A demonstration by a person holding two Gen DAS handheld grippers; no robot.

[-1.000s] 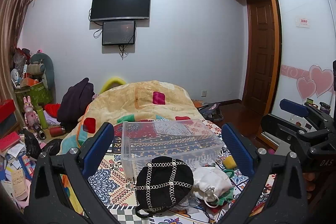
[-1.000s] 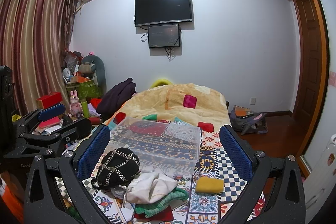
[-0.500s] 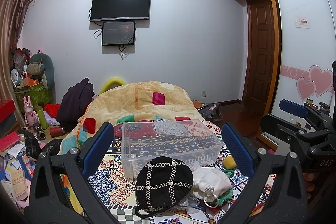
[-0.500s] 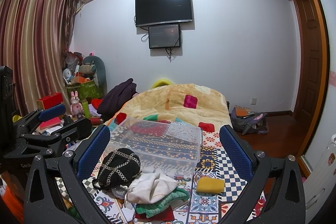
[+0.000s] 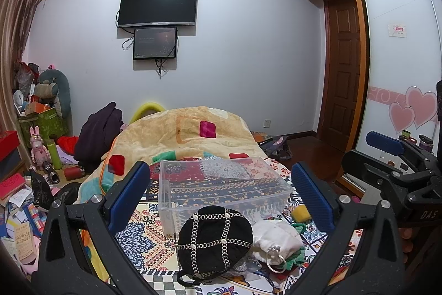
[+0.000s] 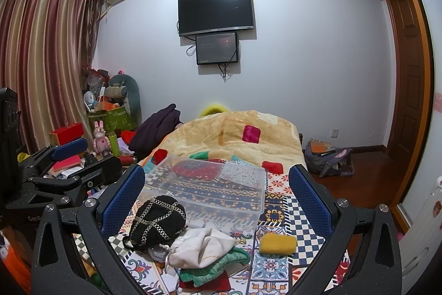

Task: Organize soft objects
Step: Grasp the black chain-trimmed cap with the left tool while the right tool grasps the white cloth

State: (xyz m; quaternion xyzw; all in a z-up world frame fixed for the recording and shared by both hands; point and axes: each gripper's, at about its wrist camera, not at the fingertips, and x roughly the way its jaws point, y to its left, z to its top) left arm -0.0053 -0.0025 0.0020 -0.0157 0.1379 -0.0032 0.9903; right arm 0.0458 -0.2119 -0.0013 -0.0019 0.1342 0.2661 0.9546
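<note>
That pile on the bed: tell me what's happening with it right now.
Nothing is being held yet. The left gripper and the right gripper both hover open above the bed. The clear plastic bin has nothing in it. In front of it lie the black chain-trimmed bag, a white pouch resting on green cloth, and a yellow sponge a little apart to the right.

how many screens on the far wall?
2. A large black TV is mounted on the wall, and a smaller dark screen hangs directly below it, cables dangling beneath. Both show in both wrist views; nothing seems to hide another.
</note>
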